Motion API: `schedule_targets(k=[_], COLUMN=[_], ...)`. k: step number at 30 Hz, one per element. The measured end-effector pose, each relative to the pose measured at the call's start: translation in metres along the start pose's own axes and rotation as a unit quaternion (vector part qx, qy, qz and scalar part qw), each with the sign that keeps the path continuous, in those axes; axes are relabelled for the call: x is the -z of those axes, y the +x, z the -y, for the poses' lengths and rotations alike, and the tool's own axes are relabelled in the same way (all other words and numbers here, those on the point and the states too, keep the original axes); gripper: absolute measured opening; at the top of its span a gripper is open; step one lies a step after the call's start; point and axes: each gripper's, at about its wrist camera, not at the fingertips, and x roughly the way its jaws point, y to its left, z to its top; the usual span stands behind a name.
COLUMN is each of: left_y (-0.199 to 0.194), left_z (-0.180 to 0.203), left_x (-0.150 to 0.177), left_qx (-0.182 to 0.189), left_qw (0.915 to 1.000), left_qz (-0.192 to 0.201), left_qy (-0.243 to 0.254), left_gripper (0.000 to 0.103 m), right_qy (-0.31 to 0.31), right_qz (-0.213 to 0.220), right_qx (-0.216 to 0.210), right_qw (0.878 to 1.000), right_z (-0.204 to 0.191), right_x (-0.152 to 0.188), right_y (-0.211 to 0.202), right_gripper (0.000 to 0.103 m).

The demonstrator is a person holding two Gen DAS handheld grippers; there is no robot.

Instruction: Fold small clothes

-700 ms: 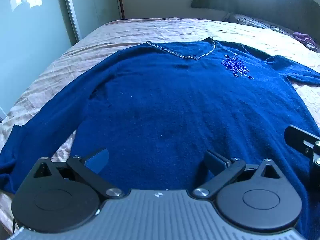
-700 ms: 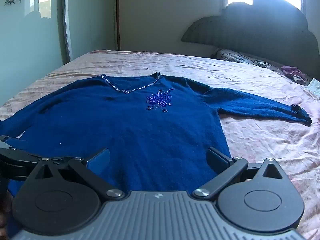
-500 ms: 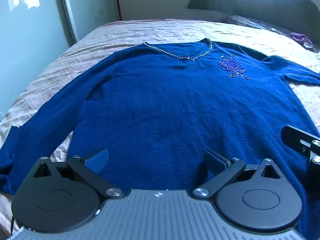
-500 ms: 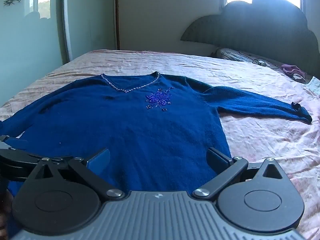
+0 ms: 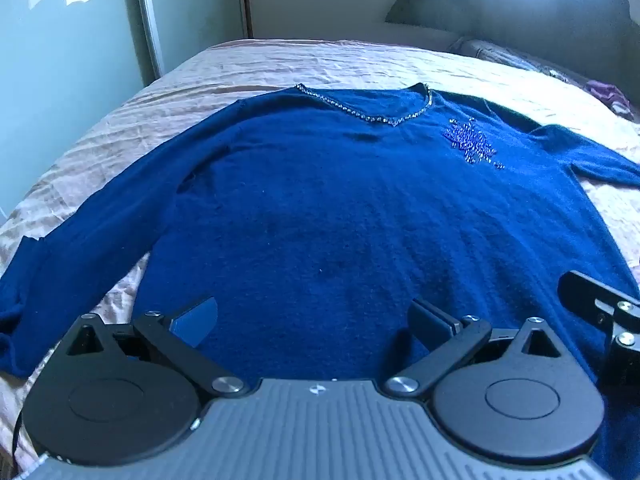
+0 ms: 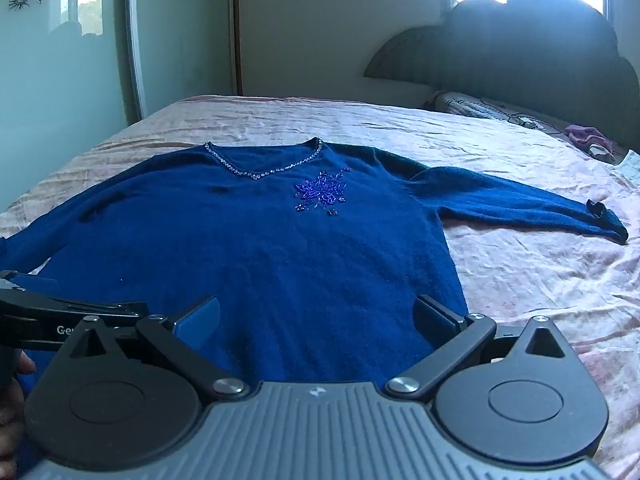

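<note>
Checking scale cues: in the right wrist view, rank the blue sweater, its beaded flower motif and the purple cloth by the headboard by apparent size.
1. blue sweater
2. beaded flower motif
3. purple cloth; farther from the camera, so its true size is unsure.

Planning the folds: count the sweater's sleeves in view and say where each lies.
2. The sweater's right-hand sleeve stretches out flat across the pink bedsheet. The left-hand sleeve runs toward the bed's near left edge; its cuff end is partly out of frame.

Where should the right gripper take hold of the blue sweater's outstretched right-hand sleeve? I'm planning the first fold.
Probably at the cuff of the sleeve, coming from the bare sheet beside it. The sleeve lies flat and straight, away from the sweater body, so its free end lifts easily. The right gripper is open.
</note>
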Motion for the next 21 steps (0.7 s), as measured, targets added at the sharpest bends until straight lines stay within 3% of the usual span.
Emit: schedule_targets(k=[8, 21], left_y=[-0.0004, -0.0009], left_z=[0.0019, 0.0012], left_x=[0.0024, 0.0031], left_qx=[0.016, 0.012], left_qw=[0.9998, 0.9999], left_qz=[0.001, 0.003], left_qy=[0.01, 0.009], left_gripper=[0.102, 0.103], right_qy=[-0.003, 0.0], right_qz=[-0.001, -0.005], right_qx=[-0.001, -0.002], right_qw=[1.0, 1.0], right_z=[-0.0014, 0.0008], right_x=[0.0021, 0.0015], right_y=[0.0015, 0.0019], right_gripper=[0.103, 0.103])
